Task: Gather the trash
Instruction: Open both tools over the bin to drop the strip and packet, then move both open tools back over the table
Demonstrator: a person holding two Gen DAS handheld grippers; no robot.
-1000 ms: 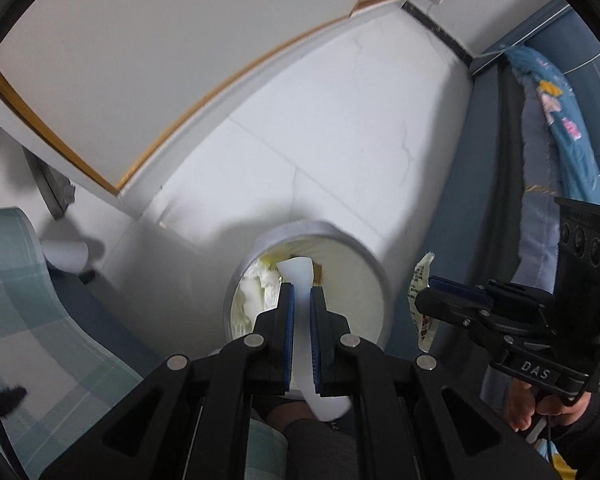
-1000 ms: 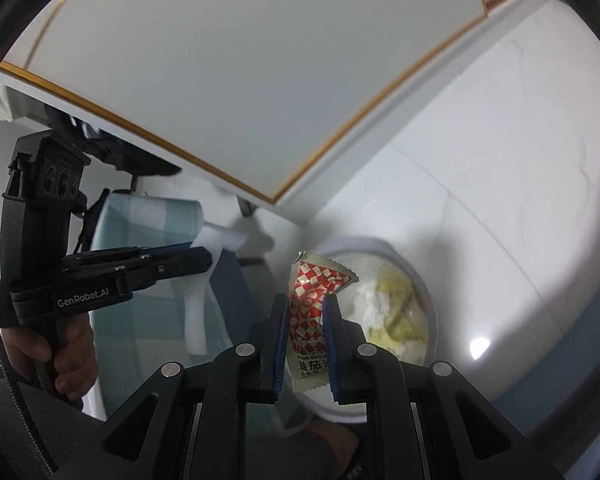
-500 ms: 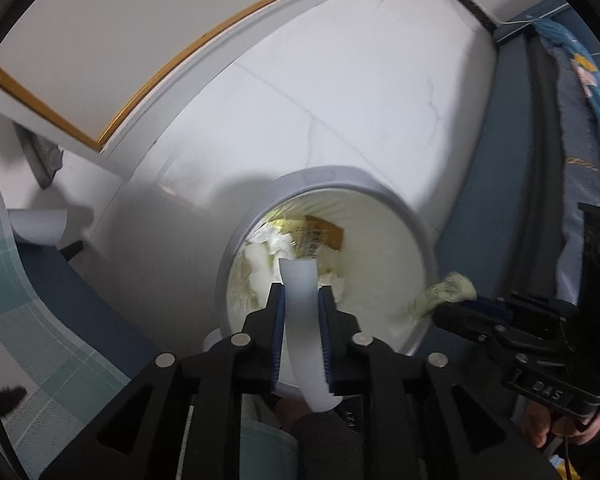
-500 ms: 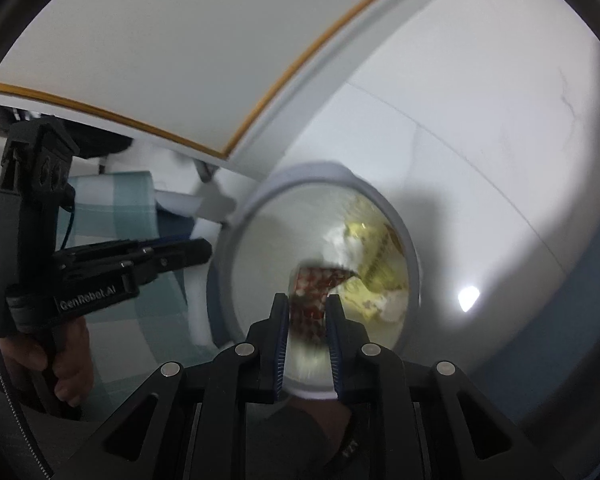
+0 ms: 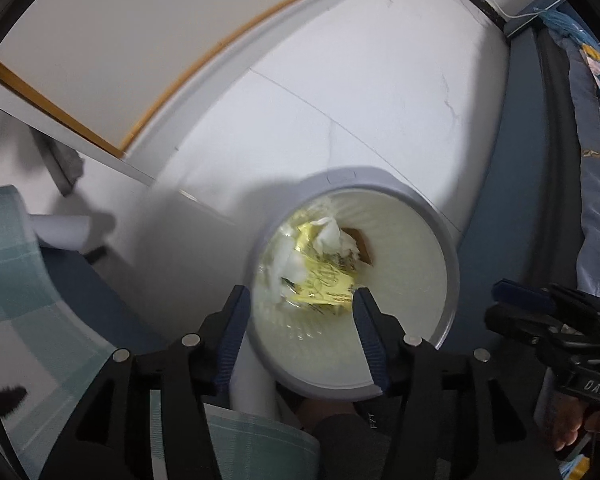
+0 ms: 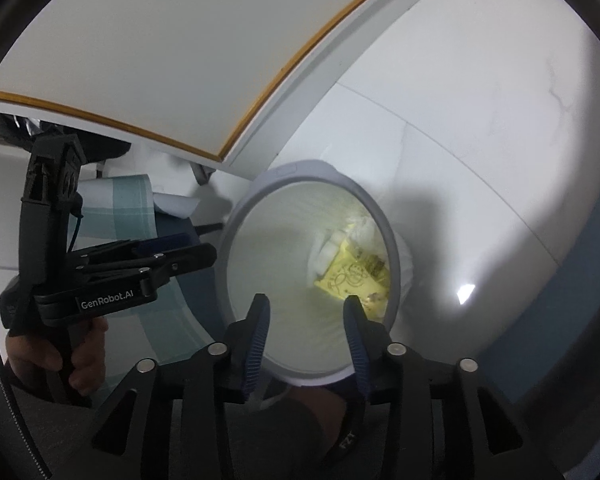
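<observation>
- The left gripper (image 5: 300,300) stands spread wide with nothing between its blue pads; the right gripper (image 6: 306,316) is likewise wide apart and empty.
- Straight ahead of and below both claws lies the round trash bin (image 5: 448,264), its mouth facing up at them.
- The trash (image 5: 320,264), a yellow wrapper and white tissue, sits at the bin's bottom, ahead of both claws and leaning toward the far wall.
- Neither claw is clearly nearer; each hangs over the near rim.
- To the left claw's left, a checked cloth (image 5: 16,272) hangs close by the bin; white floor (image 5: 380,92) lies open beyond, so judged room for pulling back is ample.
</observation>
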